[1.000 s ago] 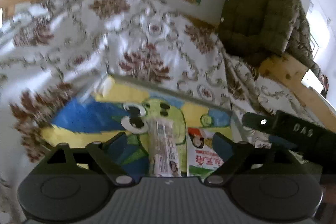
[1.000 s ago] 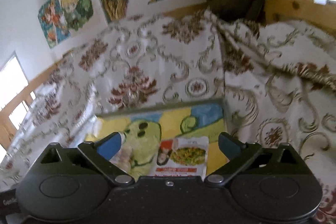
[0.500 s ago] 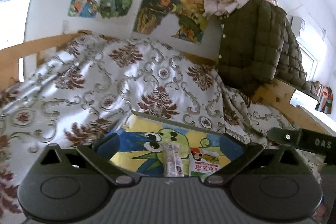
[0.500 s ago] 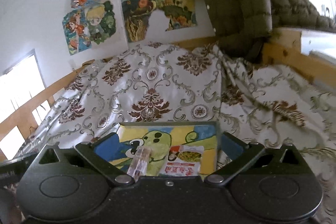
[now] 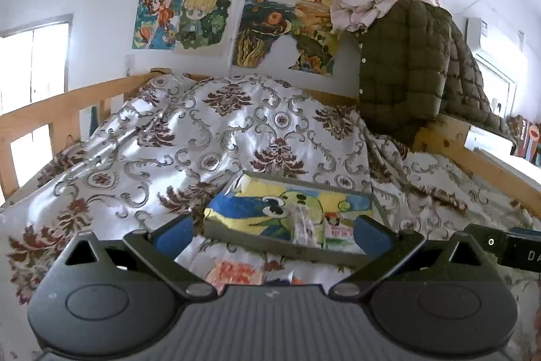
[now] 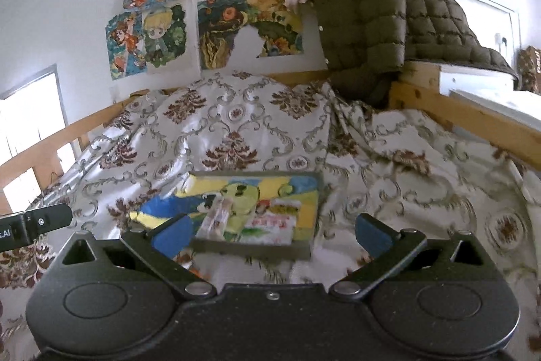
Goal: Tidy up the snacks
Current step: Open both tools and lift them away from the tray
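In the tray (image 5: 280, 247), two blurred snack packets (image 6: 270, 219) lie unreadable; both grippers (image 5: 272, 234) (image 6: 270, 232) gape empty.

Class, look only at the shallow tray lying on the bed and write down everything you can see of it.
The tray is a shallow rectangle with low grey-green walls, resting flat on the patterned bedspread. Its floor carries a bright cartoon picture in blue, yellow and green, with a green big-eyed figure. Two snacks lie inside: a long clear-wrapped packet near the middle and a flat red-and-white printed packet to its right. Neither gripper touches it.
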Motion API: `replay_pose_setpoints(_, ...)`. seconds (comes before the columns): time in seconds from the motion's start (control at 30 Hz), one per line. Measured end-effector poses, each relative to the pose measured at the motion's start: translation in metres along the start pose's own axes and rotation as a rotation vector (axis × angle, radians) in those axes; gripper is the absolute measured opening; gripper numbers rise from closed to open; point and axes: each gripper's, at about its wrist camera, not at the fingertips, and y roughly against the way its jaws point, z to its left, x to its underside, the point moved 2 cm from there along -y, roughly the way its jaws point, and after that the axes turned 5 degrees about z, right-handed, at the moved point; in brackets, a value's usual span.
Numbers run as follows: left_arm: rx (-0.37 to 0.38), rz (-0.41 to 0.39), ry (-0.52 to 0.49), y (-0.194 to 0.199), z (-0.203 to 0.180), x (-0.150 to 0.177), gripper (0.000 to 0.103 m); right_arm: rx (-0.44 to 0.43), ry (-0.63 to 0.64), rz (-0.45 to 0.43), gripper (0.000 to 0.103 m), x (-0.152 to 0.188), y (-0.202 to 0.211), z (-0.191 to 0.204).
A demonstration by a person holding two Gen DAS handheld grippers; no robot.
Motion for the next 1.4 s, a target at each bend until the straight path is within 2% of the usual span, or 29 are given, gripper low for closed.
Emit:
replay_pose_setpoints(0.4, -0.028, 0.075, -0.004, 0.043, 0.006, 0.056, 0.103, 0.045, 0.020, 0.090, 0.102, 0.064, 0.042, 0.009)
replay_pose_setpoints(0.57, -0.041, 0.092, -0.009, 0.057, 0.010, 0.072, 0.103, 0.052, 0.002, 0.091, 0.102, 0.074, 0.058, 0.010)
replay_pose_setpoints(0.97, -0.114, 0.135, -0.035, 0.069, 0.015, 0.100, 0.103, 0.025, -0.023, 0.157, 0.102, 0.098, 0.069, 0.019)
replay_pose_setpoints(1.4, -0.162, 0.170, -0.021, 0.064, 0.025, 0.104, 0.103, 0.027, 0.056, 0.209, 0.102, 0.107, 0.062, 0.035)
